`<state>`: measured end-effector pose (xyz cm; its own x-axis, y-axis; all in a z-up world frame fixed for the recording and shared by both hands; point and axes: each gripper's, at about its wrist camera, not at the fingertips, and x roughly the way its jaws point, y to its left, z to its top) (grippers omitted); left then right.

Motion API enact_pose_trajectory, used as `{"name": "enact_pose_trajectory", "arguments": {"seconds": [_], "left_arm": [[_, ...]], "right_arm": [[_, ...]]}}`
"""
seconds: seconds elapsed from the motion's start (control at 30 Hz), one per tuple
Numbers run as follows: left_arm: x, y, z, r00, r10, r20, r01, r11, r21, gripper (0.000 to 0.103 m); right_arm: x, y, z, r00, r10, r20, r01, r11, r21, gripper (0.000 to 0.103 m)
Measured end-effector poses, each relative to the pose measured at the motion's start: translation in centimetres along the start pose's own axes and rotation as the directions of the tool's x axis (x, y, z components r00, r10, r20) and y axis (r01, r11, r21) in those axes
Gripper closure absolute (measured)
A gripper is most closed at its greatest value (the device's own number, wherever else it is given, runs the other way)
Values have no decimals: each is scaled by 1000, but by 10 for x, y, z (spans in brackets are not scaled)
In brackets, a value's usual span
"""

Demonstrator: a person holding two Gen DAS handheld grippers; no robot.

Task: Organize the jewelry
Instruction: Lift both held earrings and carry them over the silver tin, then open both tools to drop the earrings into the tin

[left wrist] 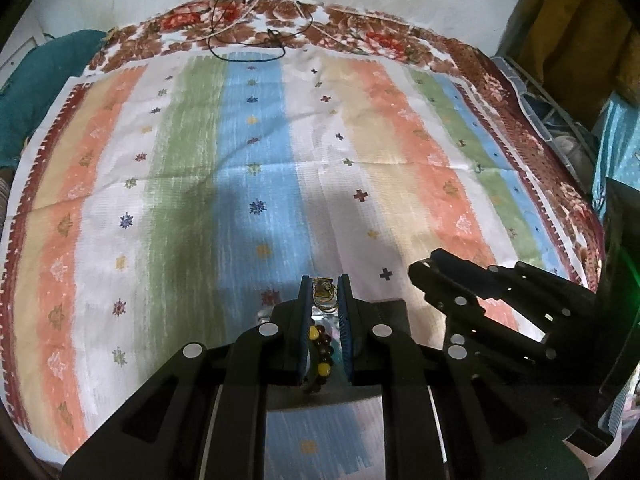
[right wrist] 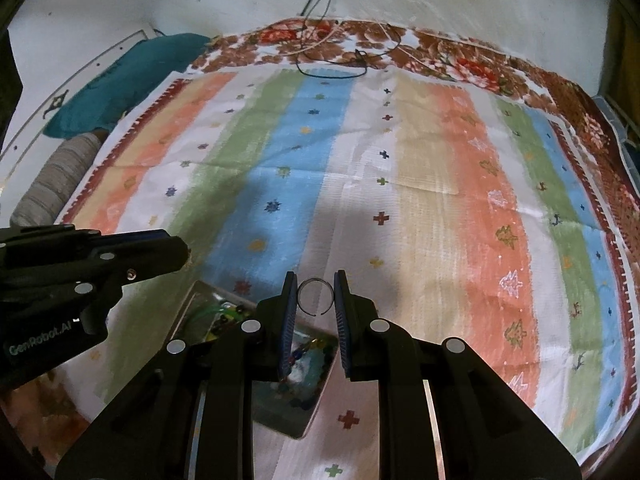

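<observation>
My right gripper (right wrist: 316, 294) is shut on a thin open metal ring bangle (right wrist: 315, 297), held between its tips above a clear jewelry tray (right wrist: 308, 420) with mixed beads and pieces inside. My left gripper (left wrist: 325, 292) is shut on a small brass-coloured metal piece (left wrist: 323, 288); a brown and yellow bead bracelet (left wrist: 320, 344) shows between its fingers lower down. The right gripper also shows in the left wrist view (left wrist: 432, 268), to the right and close by. The left gripper shows at the left of the right wrist view (right wrist: 180, 252).
A striped cloth (left wrist: 256, 152) covers the table over a floral cloth (left wrist: 360, 28). Black and pale cords (left wrist: 248, 40) lie at the far edge. A teal cloth (right wrist: 120, 80) and a grey roll (right wrist: 52, 184) lie at the left. Yellow fabric (left wrist: 576, 32) is at the right.
</observation>
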<state>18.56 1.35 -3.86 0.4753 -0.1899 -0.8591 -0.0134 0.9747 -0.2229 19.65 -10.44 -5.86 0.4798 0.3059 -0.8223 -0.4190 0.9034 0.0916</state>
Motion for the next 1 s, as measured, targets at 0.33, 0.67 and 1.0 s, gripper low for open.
{"name": "enact_pose_trajectory", "arguments": {"seconds": [0.33, 0.67, 1.0], "left_arm": [[-16, 2, -16, 1000, -21, 21, 21, 1000, -12, 91], [-22, 12, -23, 999, -43, 22, 44, 997, -67, 84], [-38, 11, -43, 999, -12, 44, 14, 999, -34, 63]], "right_arm": [[-14, 14, -14, 999, 34, 7, -34, 999, -31, 84], [-17, 15, -21, 997, 78, 3, -78, 997, -9, 61], [-41, 7, -35, 997, 64, 41, -64, 998, -5, 56]]}}
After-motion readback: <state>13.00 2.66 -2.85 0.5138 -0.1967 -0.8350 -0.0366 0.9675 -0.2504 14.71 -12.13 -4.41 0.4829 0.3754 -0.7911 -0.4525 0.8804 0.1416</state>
